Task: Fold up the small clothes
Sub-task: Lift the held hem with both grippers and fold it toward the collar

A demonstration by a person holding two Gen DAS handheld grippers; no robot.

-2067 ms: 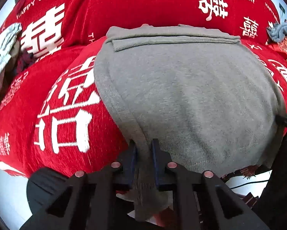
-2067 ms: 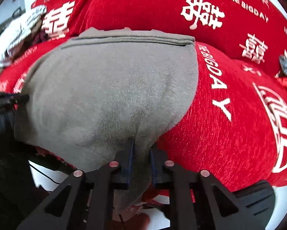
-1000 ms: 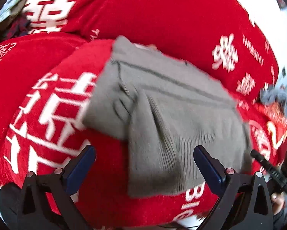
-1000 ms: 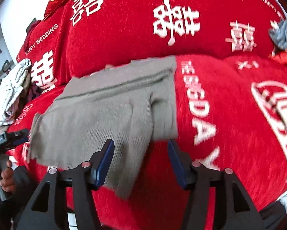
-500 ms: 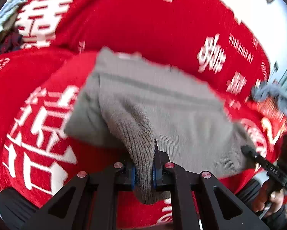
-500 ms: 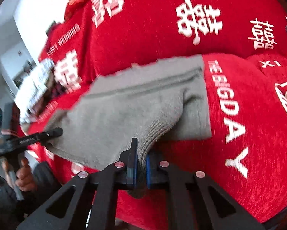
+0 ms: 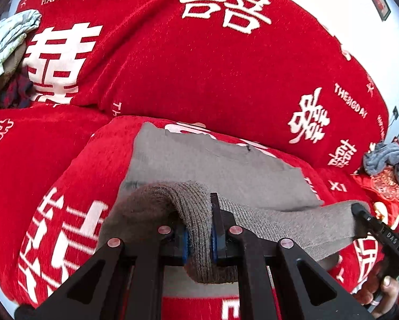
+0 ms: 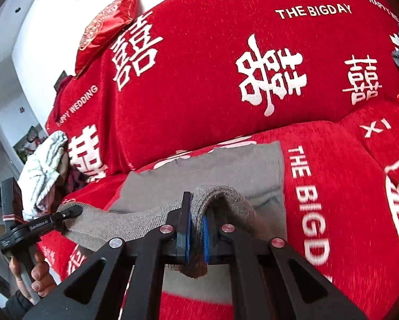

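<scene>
A grey knit garment (image 7: pixel 215 165) lies on a red sofa seat (image 7: pixel 79 160) printed with white characters. My left gripper (image 7: pixel 199 234) is shut on the garment's near left corner, and the ribbed cloth bulges up between its blue pads. In the right wrist view my right gripper (image 8: pixel 195 229) is shut on the near right corner of the same grey garment (image 8: pixel 226 170). Both corners are lifted off the seat, with the near edge stretched between them. Each view shows the other gripper at its side edge, held by a hand (image 8: pixel 36 274).
The red sofa backrest (image 7: pixel 199 61) rises right behind the garment. A pale patterned cloth (image 8: pixel 42 170) is heaped at the sofa's left end. A blue-grey cloth (image 7: pixel 388 160) lies at the right end. A red cushion (image 8: pixel 103 24) rests on top of the backrest.
Both grippers stood open over the garment's near corners a second ago. They have closed on the corners and lifted them up and towards the backrest.
</scene>
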